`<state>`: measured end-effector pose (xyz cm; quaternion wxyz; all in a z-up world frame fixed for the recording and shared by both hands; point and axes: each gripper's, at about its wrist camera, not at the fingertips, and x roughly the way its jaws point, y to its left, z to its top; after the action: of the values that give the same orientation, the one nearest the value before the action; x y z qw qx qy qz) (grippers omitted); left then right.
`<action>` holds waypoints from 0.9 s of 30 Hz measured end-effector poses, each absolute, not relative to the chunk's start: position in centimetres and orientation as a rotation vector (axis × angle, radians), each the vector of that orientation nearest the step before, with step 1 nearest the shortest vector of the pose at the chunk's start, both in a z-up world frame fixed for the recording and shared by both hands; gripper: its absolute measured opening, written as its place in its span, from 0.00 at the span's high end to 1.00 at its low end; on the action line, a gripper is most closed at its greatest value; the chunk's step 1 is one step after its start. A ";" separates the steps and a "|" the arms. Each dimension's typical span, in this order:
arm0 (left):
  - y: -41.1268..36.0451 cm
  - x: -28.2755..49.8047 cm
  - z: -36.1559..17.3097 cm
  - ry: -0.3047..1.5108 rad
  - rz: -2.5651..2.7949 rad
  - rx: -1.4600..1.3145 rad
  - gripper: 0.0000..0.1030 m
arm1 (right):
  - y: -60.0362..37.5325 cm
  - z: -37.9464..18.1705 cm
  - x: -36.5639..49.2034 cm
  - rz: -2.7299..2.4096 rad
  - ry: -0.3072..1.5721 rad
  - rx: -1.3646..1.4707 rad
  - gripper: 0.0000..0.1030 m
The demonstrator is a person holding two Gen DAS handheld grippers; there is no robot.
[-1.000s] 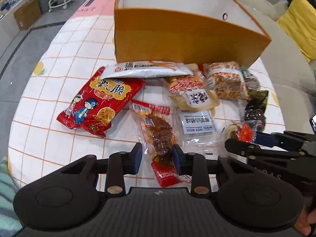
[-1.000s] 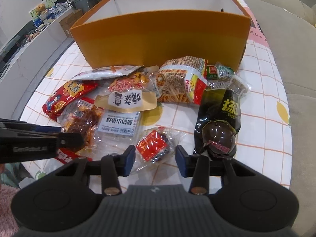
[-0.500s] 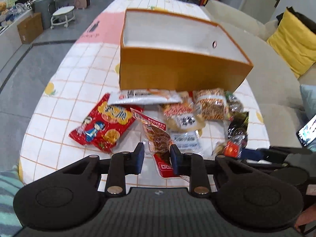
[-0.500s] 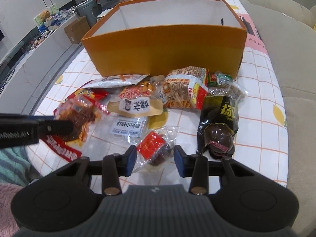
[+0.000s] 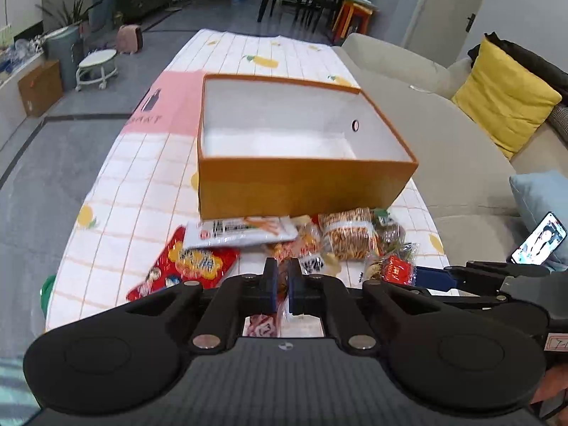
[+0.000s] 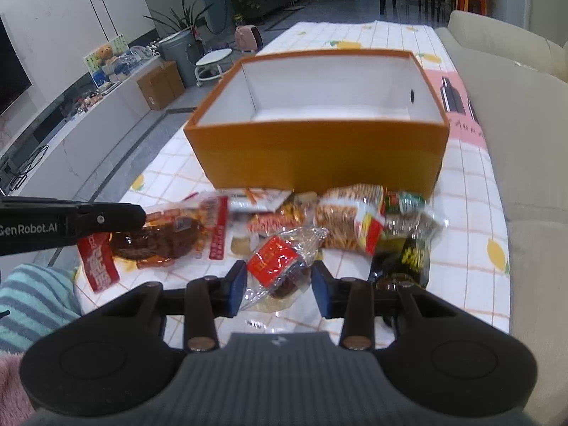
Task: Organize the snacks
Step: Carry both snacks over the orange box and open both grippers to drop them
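Note:
An open orange box [image 5: 305, 184] with a white inside stands on the checked tablecloth [image 5: 135, 184], also in the right wrist view [image 6: 319, 156]. My left gripper [image 5: 280, 285] is shut on a clear pack of brown dried meat [image 6: 159, 239] with red labels and holds it in the air. My right gripper [image 6: 278, 289] is shut on a small clear packet with a red label [image 6: 275, 262], lifted above the table. Both are in front of the box, above the snack pile.
Several snacks lie before the box: a red bag [image 5: 184, 266], a white pack [image 5: 241, 229], a noodle snack bag [image 6: 351, 218], a black packet [image 6: 408, 259]. A beige sofa [image 5: 461, 149] with a yellow cushion runs along the right. A phone [image 5: 539, 238] lies there.
Both grippers have risen and pulled back from the table, each lifting its packet. The left jaws have closed tighter on the meat pack. The box's inside now shows.

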<state>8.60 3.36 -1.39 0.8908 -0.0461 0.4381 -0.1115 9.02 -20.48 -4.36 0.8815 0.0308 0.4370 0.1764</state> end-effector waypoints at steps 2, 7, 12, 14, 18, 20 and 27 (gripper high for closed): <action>3.3 9.0 -0.9 0.890 -0.237 -0.093 0.95 | -20.4 -3.9 9.5 0.372 0.899 0.060 0.64; 3.3 10.4 1.2 0.830 -0.251 -0.081 0.95 | -20.3 -2.0 11.0 0.389 0.856 0.068 0.64; 3.3 12.9 4.2 0.743 -0.264 -0.076 0.95 | -19.8 0.9 13.5 0.404 0.772 0.042 0.64; 3.2 14.3 5.1 0.712 -0.259 -0.071 0.95 | -19.6 1.9 15.0 0.408 0.745 0.035 0.64; 2.6 17.4 5.6 0.682 -0.248 -0.057 0.95 | -18.8 3.0 18.4 0.405 0.718 0.018 0.64; 2.4 19.1 5.3 0.685 -0.247 -0.051 0.95 | -18.5 2.9 20.5 0.415 0.732 0.041 0.64; 2.2 23.9 1.9 0.770 -0.237 -0.031 0.95 | -17.2 0.3 26.5 0.431 0.824 0.049 0.64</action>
<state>23.87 2.23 1.95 0.9198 -0.0151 0.3746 -0.1155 26.55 -17.25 0.29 0.8936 0.0236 0.3972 0.2079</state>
